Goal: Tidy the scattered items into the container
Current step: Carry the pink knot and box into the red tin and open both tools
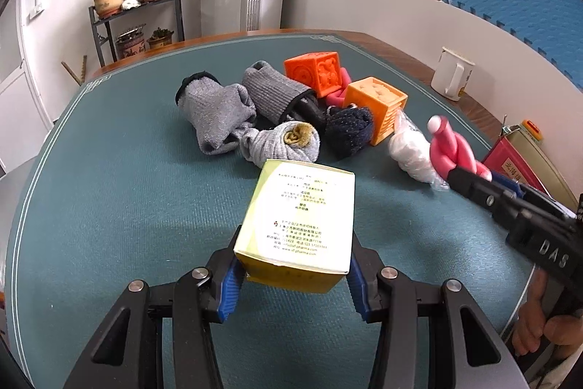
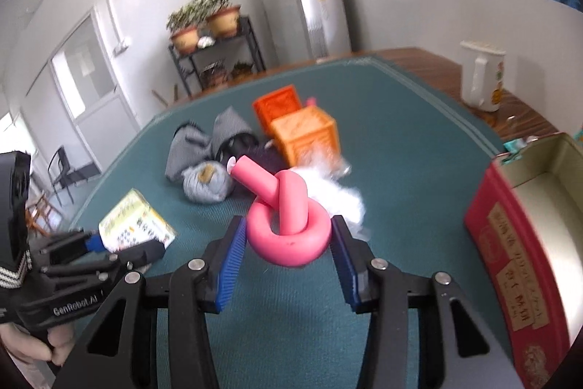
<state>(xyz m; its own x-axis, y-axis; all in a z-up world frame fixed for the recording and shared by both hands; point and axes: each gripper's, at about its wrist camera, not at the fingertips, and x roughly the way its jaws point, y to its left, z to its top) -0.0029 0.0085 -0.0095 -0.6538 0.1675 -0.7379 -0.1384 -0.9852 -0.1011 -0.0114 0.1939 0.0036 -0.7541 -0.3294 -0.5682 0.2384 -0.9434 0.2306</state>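
Grippers each hold 1 item over the green table mat (image 1: 109, 192). The left gripper (image 1: 293, 274) clamps a yellow-and-white carton (image 1: 298, 225) between its blue pads, jaws narrowed onto the carton's sides; the right gripper (image 2: 289, 243) pinches a knotted pink foam tube (image 2: 288, 217), pads pressed on the ring of the knot, the tube lifted off the mat.

Only the right wrist view shows the container: a red tin (image 2: 510, 265) with a pale gold inside, standing open at the right edge of the mat, near the pink tube. Its side carries gold characters and paper labels too blurred to read. In the left wrist view only a corner of that tin (image 1: 510, 163) shows, behind the right gripper (image 1: 470, 181).

The left wrist view gives the pile sharply: 3 grey socks (image 1: 218, 115), a dark blue sock (image 1: 349, 130), 2 orange cubes (image 1: 379, 104), a white plastic bag (image 1: 411, 152). A white mug (image 1: 452, 75) stands on the wooden rim beyond the mat.

Readable writing: "DAS" on the right gripper's body in the left view, "GenRobot.AI" on the left gripper's body (image 2: 73, 279) in the right view. The carton's top bears small printed lines, including a web address too fine to read surely.
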